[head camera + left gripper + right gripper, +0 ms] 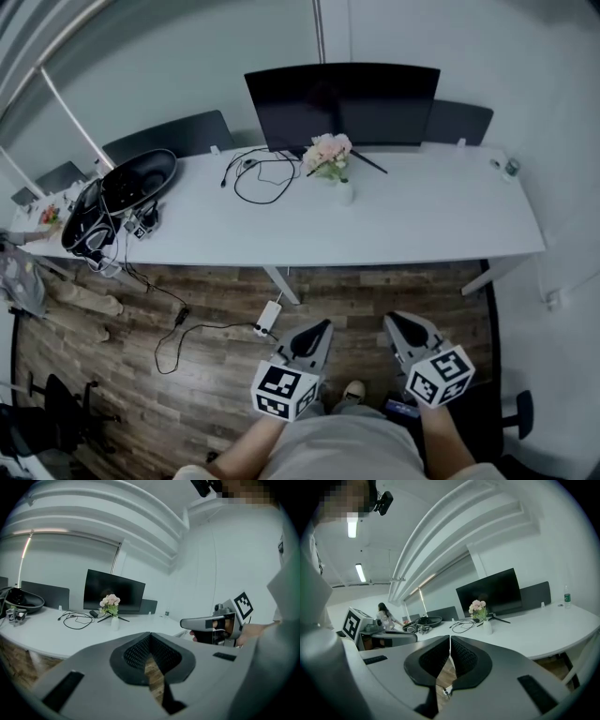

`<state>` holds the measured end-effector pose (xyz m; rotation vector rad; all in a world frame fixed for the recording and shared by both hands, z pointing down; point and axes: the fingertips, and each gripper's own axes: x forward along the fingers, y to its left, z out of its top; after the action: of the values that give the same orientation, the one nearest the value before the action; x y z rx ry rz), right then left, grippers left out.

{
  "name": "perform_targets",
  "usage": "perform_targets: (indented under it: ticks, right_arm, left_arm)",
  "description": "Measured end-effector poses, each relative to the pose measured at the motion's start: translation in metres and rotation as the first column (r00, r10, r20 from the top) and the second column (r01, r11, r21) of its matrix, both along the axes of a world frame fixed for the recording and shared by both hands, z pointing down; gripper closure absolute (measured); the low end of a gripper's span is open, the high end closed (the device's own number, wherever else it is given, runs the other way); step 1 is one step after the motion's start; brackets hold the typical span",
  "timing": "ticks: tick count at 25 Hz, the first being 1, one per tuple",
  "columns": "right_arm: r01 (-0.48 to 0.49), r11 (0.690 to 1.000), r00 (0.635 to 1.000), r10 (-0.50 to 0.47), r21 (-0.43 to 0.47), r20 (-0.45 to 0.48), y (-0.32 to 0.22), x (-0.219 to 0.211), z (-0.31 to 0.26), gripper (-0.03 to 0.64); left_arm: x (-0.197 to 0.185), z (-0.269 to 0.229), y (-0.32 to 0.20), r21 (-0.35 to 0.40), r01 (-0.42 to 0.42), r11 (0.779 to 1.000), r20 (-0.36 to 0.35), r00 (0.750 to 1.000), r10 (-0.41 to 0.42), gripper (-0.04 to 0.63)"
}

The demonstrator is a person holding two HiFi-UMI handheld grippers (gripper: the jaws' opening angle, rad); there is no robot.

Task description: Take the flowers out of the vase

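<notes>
The flowers (327, 152), a small pink bunch, are seen standing upright in a white vase (345, 193) on the long white desk (422, 230). The vase is set just in front of the dark monitor (342, 103) and beside a loop of black cable (262, 178). Both grippers are held low and close to the person's body, over the wooden floor (216, 375). They are kept well apart from the near edge of the desk, and the vase is placed towards the far side of it. The left gripper (323, 326) is pointed towards the desk, and in the head view the bunch is found almost straight ahead of its tips. In the left gripper view the flowers are seen far off, above and to the left of the jaw tips. The jaws of this gripper are pressed together with nothing gripped between them, and only a strip of floor is glimpsed through the gap behind the pads. The right gripper (392, 321) is held just beside the left one, the two side by side and not touching. In the head view the vase is found ahead of it and off to its left. In the right gripper view the bunch is seen beyond the jaw tips and slightly to their right, on the desk. These jaws are closed tip to tip as well, and nothing is held. Neither flowers nor vase are touched by either gripper.
</notes>
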<state>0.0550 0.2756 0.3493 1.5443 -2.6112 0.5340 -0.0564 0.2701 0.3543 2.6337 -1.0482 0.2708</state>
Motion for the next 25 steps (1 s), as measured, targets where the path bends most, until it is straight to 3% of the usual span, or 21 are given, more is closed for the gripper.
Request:
perform_targets:
  ticks: [14, 25]
  right_arm:
    - [0.063, 0.998, 0.998, -0.063, -0.006, 0.01, -0.01, 0.028, 0.008, 0.584]
    - [0.074, 0.997, 0.997, -0.074, -0.025, 0.002, -0.06, 0.025, 0.016, 0.584]
  left_arm:
    - [0.023, 0.003, -0.001, 0.013, 0.083, 0.996, -0.001, 0.997, -0.083, 0.592]
    - [0.017, 0.016, -0.057, -0.01, 0.091, 0.996, -0.002, 0.996, -0.091, 0.592]
